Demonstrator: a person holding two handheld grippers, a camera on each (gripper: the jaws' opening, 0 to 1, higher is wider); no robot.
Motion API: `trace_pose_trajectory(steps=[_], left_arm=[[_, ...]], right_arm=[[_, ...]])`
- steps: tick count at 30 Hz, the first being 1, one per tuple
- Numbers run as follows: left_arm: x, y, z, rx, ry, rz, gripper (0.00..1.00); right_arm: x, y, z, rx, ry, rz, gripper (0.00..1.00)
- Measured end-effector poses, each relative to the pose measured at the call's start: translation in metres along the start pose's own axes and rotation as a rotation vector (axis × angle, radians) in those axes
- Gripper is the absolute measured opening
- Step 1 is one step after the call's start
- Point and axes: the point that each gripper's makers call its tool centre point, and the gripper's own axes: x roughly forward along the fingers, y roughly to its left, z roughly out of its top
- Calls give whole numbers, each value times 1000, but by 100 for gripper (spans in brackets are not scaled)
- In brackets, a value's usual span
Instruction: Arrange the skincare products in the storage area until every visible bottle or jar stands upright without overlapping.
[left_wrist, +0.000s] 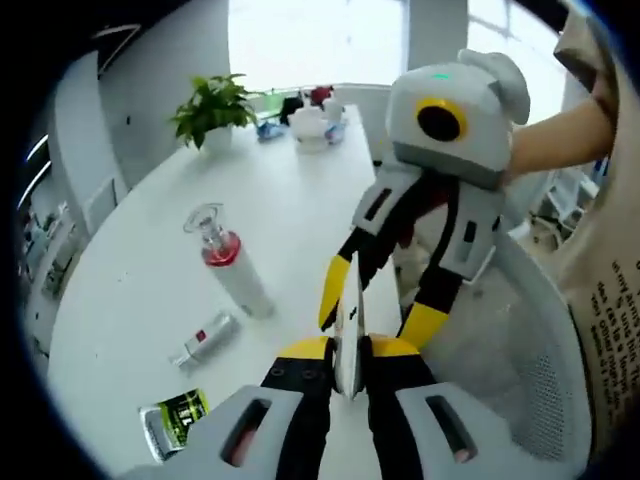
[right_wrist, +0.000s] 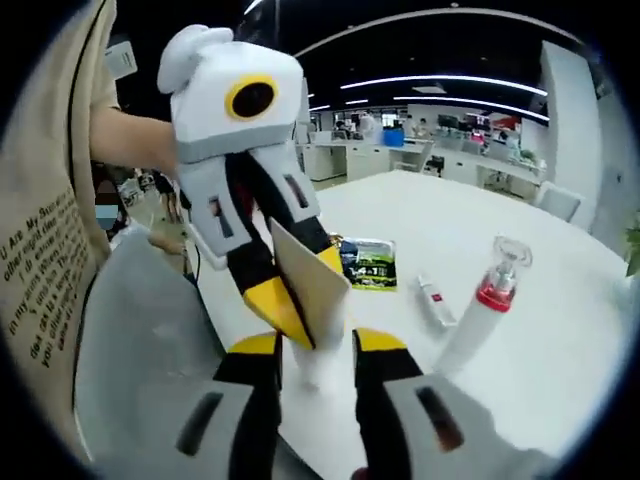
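A clear-capped, red-collared white bottle (left_wrist: 228, 262) lies on its side near a small flat tube (left_wrist: 205, 340).

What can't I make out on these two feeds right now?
- Flat sheet in the left tongs: edge-on in the left gripper view, a plain face in the right gripper view. I cannot tell what it is.
- Sachet print: blurred and too small in both views.
- Bottle: the fisheye bend hides whether it stands upright.
- Far-end clutter, left gripper view: too small to identify.
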Motion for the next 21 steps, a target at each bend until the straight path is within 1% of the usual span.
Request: trace_pose_trajectory(steps=[1, 2, 3, 6, 7, 10, 14, 19, 21], left_arm=[[0, 1, 12, -14, -74, 0, 7], [-1, 1, 7, -39, -49, -10, 7], [1, 2, 10, -34, -65, -8, 7], [4, 5, 15, 0, -80, -8, 7], [5, 5, 15, 0, -80, -11, 7], [9, 15, 19, 21, -99, -6, 8], [13, 29, 25, 48, -116, 10, 8], [19, 51, 32, 67, -144, 34, 8], [20, 58, 33, 77, -149, 41, 9]], right_arm=[[0, -3, -1, 12, -10, -16, 30], [-1, -4, -2, 20, -11, -19, 30], [-1, -6, -2, 33, -19, -27, 31], [-3, -13, -4, 48, -30, -49, 32], [-3, -15, -4, 52, -33, -55, 33], [-5, -22, -3, 66, -48, -83, 37], [-6, -29, -10, 50, -27, -120, 41], [-9, -32, -16, 73, -33, -143, 55], [-11, -32, -19, 83, -29, -150, 59]])
